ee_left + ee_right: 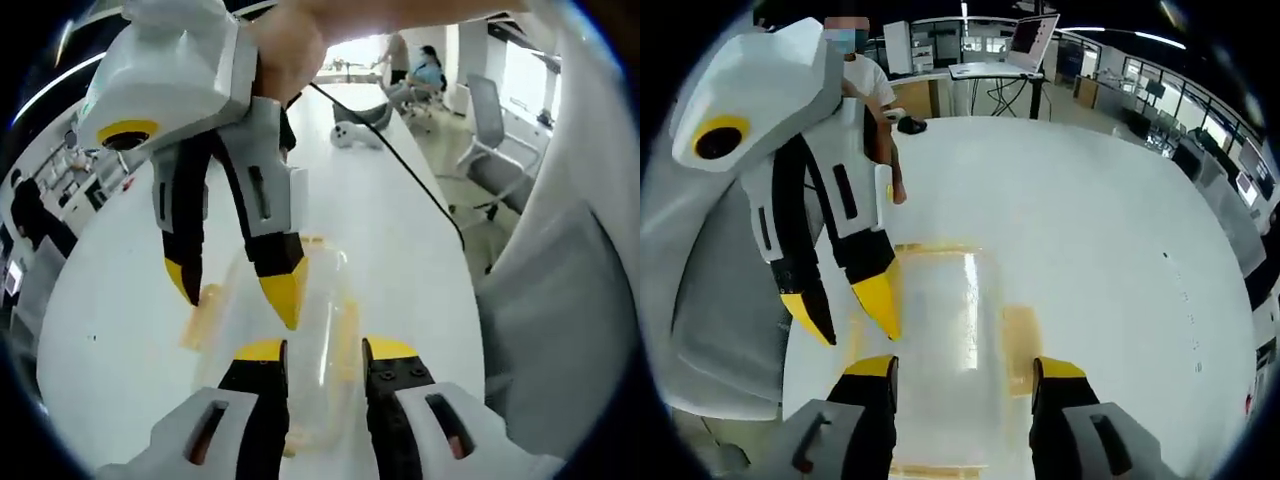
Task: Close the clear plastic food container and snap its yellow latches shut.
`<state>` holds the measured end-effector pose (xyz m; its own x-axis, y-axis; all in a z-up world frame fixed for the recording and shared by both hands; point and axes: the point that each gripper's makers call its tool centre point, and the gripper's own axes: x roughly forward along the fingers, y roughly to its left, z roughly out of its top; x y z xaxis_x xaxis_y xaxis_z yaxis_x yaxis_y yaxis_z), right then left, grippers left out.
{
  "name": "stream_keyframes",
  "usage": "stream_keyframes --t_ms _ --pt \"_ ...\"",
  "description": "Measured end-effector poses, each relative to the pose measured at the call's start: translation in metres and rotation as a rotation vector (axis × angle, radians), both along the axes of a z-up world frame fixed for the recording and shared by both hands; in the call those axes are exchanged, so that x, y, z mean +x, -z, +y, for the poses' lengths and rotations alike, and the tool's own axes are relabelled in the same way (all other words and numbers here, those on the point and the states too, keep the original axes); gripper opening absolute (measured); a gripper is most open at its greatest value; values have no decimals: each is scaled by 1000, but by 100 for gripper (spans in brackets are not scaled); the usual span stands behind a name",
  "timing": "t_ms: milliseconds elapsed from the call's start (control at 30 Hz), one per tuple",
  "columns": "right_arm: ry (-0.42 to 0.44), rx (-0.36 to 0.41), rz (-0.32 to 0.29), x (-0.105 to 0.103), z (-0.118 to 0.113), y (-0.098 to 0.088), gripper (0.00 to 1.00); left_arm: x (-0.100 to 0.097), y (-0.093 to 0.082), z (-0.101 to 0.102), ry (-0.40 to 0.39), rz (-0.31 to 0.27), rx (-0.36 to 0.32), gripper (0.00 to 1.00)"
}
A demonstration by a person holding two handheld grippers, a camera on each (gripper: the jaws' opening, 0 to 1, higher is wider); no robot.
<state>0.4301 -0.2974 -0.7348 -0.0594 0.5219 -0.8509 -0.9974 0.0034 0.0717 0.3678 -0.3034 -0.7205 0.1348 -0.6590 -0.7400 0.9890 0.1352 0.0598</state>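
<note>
The clear plastic container [300,320] lies on the white table [130,330] just ahead of my left gripper [325,350], whose jaws stand open over its near end. A yellow latch [200,318] sticks out on its left side, and another yellow latch [350,325] runs along its right. My right gripper [235,288] comes in from above, open, one tip on the lid. In the right gripper view the container [940,320] lies lengthwise between the open jaws of my right gripper [965,367], with a yellow latch [1020,360] on its right side. The left gripper [845,310] hangs open at its left edge.
A black cable [400,160] runs down the table [1090,230] past a white object [355,135]. Office chairs [490,130] stand to the right. A person's white clothing [560,300] is close by. A person [860,80] stands at the far table edge near a dark object [910,125].
</note>
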Motion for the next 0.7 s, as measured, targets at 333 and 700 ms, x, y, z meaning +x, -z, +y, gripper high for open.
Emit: stream_keyframes --t_ms 333,700 --pt "-52 -40 86 -3 0 5 56 1 3 0 0 -26 8 30" --pt "-99 -73 121 -8 1 7 57 3 8 -1 1 -65 20 34"
